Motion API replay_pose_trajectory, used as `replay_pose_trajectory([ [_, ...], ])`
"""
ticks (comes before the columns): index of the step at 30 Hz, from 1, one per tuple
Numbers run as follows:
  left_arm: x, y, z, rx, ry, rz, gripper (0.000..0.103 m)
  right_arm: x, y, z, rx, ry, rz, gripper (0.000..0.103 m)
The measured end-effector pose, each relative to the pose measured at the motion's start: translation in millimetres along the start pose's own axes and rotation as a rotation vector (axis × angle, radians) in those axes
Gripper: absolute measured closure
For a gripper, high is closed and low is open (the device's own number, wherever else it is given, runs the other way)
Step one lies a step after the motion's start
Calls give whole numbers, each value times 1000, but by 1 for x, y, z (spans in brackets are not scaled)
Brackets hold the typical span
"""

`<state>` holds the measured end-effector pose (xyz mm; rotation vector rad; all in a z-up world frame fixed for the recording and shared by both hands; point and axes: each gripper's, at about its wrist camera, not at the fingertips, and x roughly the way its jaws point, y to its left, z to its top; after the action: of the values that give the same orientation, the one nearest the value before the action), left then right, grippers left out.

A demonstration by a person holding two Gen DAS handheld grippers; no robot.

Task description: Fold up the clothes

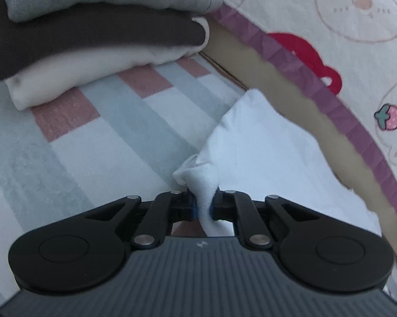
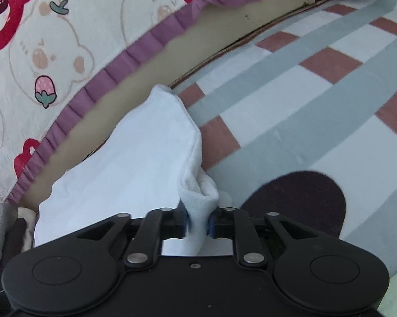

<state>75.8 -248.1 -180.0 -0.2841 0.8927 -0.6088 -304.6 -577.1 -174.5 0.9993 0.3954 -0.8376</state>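
Observation:
A white fleecy garment [image 1: 264, 153] lies on the checked rug beside the bed, and both grippers hold it. In the left wrist view my left gripper [image 1: 203, 206] is shut on a bunched corner of it, with the cloth pinched between the blue pads. Seen from the right wrist, the same white garment [image 2: 135, 158] stretches away to the left, and my right gripper [image 2: 198, 224] is shut on a thick fold of its near edge. A stack of folded clothes [image 1: 92, 39] sits at the upper left: grey on top, dark in the middle, white at the bottom.
The rug [image 1: 92, 145] has pink, grey and white checks. A bedspread with bears and a purple frill [image 1: 343, 26] hangs over the beige bed side [image 1: 291, 100] along the garment's far edge. A dark oval patch [image 2: 296, 200] lies on the rug right of my right gripper.

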Motion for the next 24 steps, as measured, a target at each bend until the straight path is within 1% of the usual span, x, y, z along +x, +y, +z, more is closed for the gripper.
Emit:
replay_pose_trajectory([
  [1,3,3,0,-21,22,-11,94,3,-4,-2,38,4,30,56],
  [3,9,15,2,-118,59,-54,92,10,-11,-5,113,11,90,50],
  [5,15,27,4,-216,96,-96,83,17,-12,-9,189,48,157,45],
  [6,18,33,5,-261,113,-116,79,20,-11,-11,227,70,192,44],
  [7,18,38,5,-291,117,-129,79,23,-9,-13,242,68,196,43],
  [8,19,42,4,-321,122,-142,80,25,-7,-14,250,49,187,43],
  [10,21,51,5,-372,130,-165,80,30,-9,-14,298,2,200,41],
  [12,23,44,6,-322,127,-153,81,36,-8,-11,311,-25,202,42],
  [13,23,40,6,-293,120,-141,84,38,-5,-8,294,-26,190,47],
  [14,22,36,6,-261,111,-129,89,39,-1,-5,261,-23,169,80],
  [15,18,32,6,-216,95,-115,94,37,3,0,229,-19,149,93],
  [16,13,28,7,-175,80,-103,95,35,5,4,199,-15,130,92],
  [17,5,26,9,-150,63,-100,95,29,7,8,187,-21,134,93],
  [19,-13,21,13,-103,30,-93,96,13,9,13,177,-42,164,93],
  [21,-33,19,18,-93,10,-99,96,-5,13,16,138,-51,179,94],
  [23,-55,20,19,-67,-4,-87,96,-22,12,12,107,-31,183,94],
  [24,-64,23,15,-56,2,-79,96,-29,11,9,93,-16,180,94],
])
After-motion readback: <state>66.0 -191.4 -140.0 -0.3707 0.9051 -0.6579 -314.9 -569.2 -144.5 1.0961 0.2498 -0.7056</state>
